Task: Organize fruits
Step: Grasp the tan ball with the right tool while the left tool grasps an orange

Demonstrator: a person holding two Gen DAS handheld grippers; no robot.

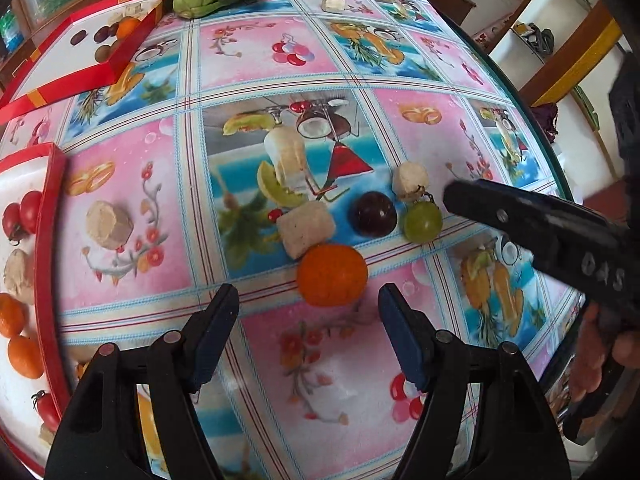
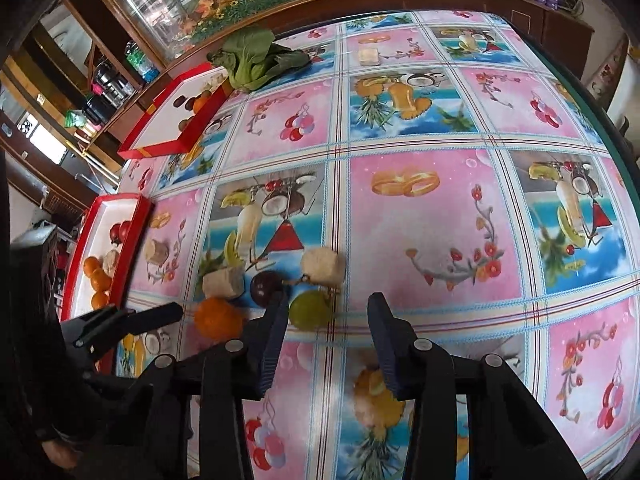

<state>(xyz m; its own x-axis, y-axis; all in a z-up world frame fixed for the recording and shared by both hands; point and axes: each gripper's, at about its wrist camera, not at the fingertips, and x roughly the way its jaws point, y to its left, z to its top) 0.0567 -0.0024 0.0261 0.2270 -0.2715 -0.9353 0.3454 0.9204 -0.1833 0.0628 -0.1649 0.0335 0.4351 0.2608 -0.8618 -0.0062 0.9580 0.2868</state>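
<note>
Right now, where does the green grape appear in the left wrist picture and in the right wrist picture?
Left wrist view: the green grape lies right of centre, just right of the dark purple fruit.
Right wrist view: the green grape lies left of centre, low, beside the right gripper's left fingertip.
Shared landmark: the orange, near it in both views.

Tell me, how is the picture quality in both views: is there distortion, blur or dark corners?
Left wrist view: strong fisheye bulge bends the tablecloth grid, corners black, the orange sharp. Right wrist view: same bulge, the left side dark, the green grape slightly soft.
</note>
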